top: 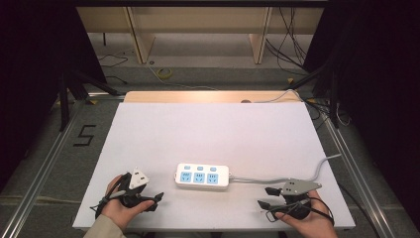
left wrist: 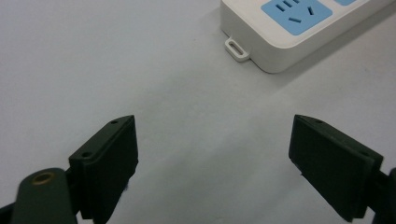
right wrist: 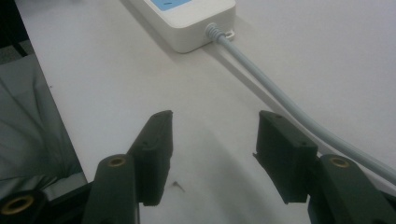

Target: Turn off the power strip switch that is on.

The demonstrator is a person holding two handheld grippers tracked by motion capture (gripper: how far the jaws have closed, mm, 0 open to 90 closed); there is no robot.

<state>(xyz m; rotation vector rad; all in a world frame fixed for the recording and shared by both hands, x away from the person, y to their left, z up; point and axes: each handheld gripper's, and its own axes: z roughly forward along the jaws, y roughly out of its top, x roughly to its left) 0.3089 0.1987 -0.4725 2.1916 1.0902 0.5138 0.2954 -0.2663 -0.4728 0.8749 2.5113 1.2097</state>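
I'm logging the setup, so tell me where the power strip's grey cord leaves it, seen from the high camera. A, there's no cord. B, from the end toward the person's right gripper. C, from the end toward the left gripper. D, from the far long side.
B: in the high view the grey cord exits the power strip at its end toward the right gripper and runs off to the table's right edge.
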